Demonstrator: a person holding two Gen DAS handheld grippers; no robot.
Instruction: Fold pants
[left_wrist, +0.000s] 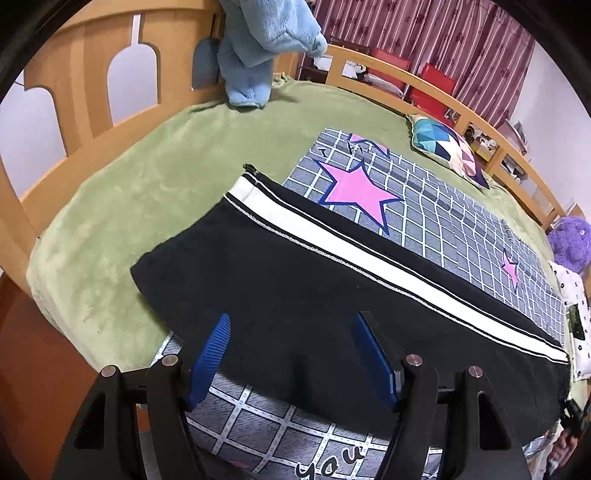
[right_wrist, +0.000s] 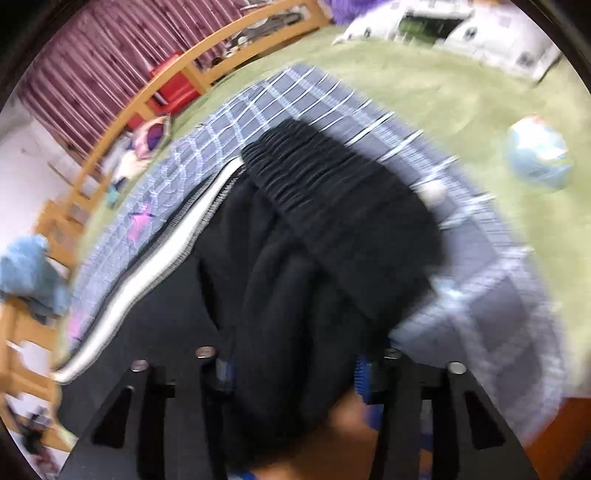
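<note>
left gripper (left_wrist: 290, 354): your fingers (left_wrist: 208, 356) are spread, blue ribbed pads apart. The near edge of the pants lies between them; the pads are not pressing on it.
right gripper (right_wrist: 295, 373): your view is badly motion-blurred. A bunch of black fabric fills the gap between the fingers (right_wrist: 362, 374). I can't tell whether the pads pinch it or stand off it.
pants (left_wrist: 295, 280): black, with a white side stripe (left_wrist: 369, 254). They lie lengthwise along the near edge of the bed, on the grid blanket. In the left view the leg looks flat, with the hem end toward the headboard-side corner. In the right view the elastic waistband (right_wrist: 314, 173) is rumpled and lies just beyond your right fingers.
grid blanket (left_wrist: 443, 221): grey with white lines and pink stars. It is spread under the pants and reaches toward the far rail.
bed cover (left_wrist: 129, 206): green fleece, covers the mattress under everything.
patterned cushion (left_wrist: 448, 147): at the far edge of the bed, beside the rail, well apart from the pants.
blue plush (left_wrist: 258, 48): at the far corner, against the wooden bed frame (left_wrist: 81, 74).
purple plush (left_wrist: 569, 240): at the right edge of the left view, beyond the pants.
</note>
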